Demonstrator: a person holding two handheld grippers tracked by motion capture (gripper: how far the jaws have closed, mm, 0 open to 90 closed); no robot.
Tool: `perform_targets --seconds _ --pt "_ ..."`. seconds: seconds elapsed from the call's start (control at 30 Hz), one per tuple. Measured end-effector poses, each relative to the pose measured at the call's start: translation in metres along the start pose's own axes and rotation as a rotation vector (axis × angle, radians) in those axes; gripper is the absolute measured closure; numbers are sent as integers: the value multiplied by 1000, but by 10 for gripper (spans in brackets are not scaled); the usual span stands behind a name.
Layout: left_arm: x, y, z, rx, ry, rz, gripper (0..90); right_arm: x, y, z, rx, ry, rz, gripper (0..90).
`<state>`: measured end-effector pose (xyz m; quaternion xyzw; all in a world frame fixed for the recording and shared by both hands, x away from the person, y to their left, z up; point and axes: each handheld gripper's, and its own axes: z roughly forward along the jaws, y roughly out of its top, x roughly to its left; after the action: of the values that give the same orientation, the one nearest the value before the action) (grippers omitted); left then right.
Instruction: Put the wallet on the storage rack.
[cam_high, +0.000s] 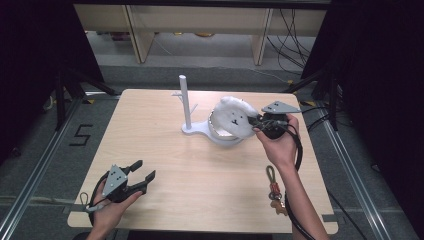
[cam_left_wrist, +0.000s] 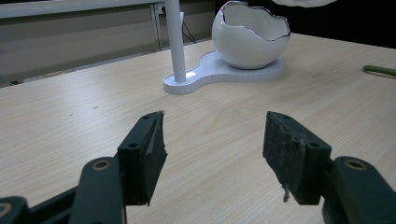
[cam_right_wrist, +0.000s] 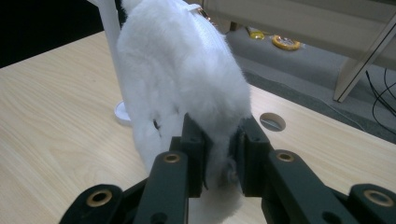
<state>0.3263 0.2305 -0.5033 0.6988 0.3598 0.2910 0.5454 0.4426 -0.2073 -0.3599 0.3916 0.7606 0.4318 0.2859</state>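
A fluffy white plush pouch (cam_high: 233, 116) with a small stitched face hangs over the white egg-shaped bowl (cam_high: 223, 134). My right gripper (cam_high: 257, 121) is shut on the pouch's edge; in the right gripper view the white fur (cam_right_wrist: 182, 84) is pinched between both jaws of the gripper (cam_right_wrist: 215, 154). The bowl (cam_left_wrist: 250, 35) sits on a white stand base (cam_left_wrist: 219, 73) with an upright post (cam_left_wrist: 175, 39). My left gripper (cam_high: 142, 171) rests near the table's front left corner, open, with nothing between its pads (cam_left_wrist: 150, 151).
A keychain with a green loop and brown charms (cam_high: 275, 190) lies on the table at the front right; its green end (cam_left_wrist: 379, 70) shows in the left gripper view. Beyond the far edge stand wooden shelf legs (cam_high: 139, 35) and loose cables (cam_high: 292, 35).
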Motion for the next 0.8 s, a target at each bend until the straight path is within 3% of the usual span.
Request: perform_targets --seconds 0.33,0.37,0.47,0.5,0.63,0.8 --pt "0 0 0 1 1 -3 379 -4 -3 11 37 -3 3 765" --pt "0 0 0 0 3 -3 379 -1 -4 11 41 -5 49 765" --pt "0 -1 0 1 2 -3 378 -2 -4 11 35 -3 34 765" --pt "0 -1 0 2 2 -2 378 -1 -3 11 51 -9 63 765" --pt "-1 -1 0 3 0 -3 377 -3 -3 14 51 -4 29 765" --pt "0 -1 0 3 1 -3 377 0 -2 17 81 1 44 765"
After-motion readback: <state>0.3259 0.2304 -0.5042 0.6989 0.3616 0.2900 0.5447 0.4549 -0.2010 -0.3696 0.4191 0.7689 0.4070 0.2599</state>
